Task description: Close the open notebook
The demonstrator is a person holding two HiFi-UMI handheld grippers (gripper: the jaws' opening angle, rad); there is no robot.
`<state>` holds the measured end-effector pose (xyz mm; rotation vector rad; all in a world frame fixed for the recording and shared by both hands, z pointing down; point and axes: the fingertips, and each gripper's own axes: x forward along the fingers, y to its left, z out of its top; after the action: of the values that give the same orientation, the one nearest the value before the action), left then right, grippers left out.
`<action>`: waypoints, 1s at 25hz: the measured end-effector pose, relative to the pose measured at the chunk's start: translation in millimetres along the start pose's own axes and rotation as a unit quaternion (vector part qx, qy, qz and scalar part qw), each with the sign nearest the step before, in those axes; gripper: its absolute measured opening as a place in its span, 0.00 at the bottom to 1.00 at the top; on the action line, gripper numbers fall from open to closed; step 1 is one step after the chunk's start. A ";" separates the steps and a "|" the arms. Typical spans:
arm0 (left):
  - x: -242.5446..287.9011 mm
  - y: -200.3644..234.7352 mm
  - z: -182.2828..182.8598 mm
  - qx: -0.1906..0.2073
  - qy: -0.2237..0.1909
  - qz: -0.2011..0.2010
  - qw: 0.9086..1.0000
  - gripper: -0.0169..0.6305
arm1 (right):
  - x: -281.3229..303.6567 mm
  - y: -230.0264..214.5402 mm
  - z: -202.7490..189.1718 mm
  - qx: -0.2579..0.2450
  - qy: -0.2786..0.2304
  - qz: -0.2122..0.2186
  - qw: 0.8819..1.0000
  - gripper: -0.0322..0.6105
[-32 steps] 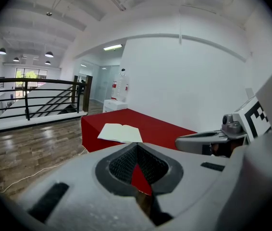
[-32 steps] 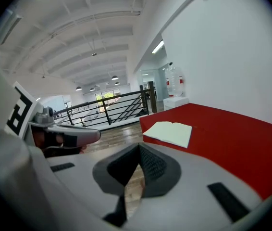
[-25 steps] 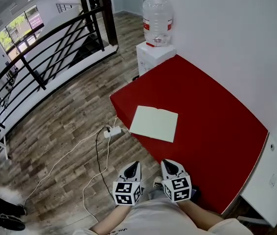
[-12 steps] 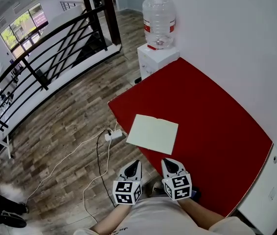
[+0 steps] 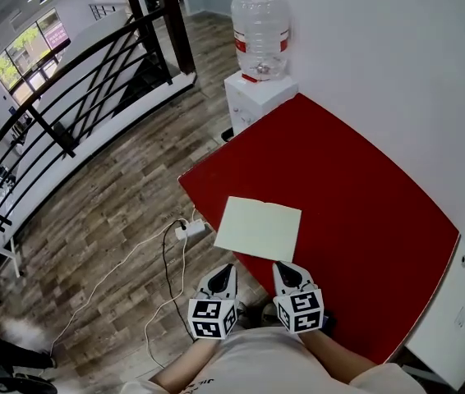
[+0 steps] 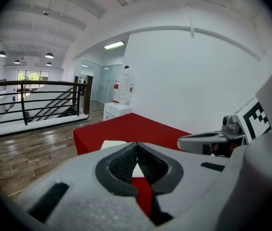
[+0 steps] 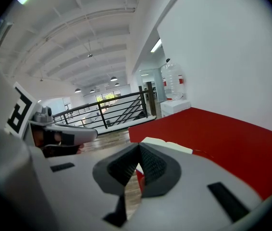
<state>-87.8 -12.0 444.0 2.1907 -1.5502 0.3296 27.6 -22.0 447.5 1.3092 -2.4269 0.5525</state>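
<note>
Notebook lies open and flat at the red table's near edge, toward its left corner; left gripper and right gripper hover just off that edge, jaws together, both empty.

Table solid red, no pattern. Notebook open pages pale cream, plain. Left gripper, right gripper: light grey shells. Pads black, fine cross-hatch texture. Marker cubes white with black square patterns. Floor grey-brown wood planks, mixed light and dark boards. Railing black. Wall plain white. Water bottle clear, red label band. Cabinet under bottle white. Cable and power strip white. Shirt off-white.
</note>
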 end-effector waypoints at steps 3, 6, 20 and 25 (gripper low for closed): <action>5.2 6.8 2.2 0.000 0.001 -0.007 1.000 0.04 | 4.7 1.2 4.1 -0.001 -0.003 -0.009 1.000 0.06; 11.7 10.0 3.4 0.004 0.004 -0.012 1.000 0.04 | 9.7 -0.6 5.0 0.002 -0.002 -0.015 1.000 0.06; 25.5 27.7 -3.1 -0.019 0.016 -0.012 1.000 0.04 | 28.5 -9.0 2.5 0.016 0.014 -0.027 0.999 0.06; 37.9 39.2 -4.2 -0.017 0.017 -0.004 1.000 0.04 | 42.3 -15.2 4.5 0.018 0.013 -0.032 0.999 0.06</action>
<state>-111.3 -52.6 472.2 2.1534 -1.5175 0.3338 17.8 -62.2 465.6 1.3814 -2.3548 0.5950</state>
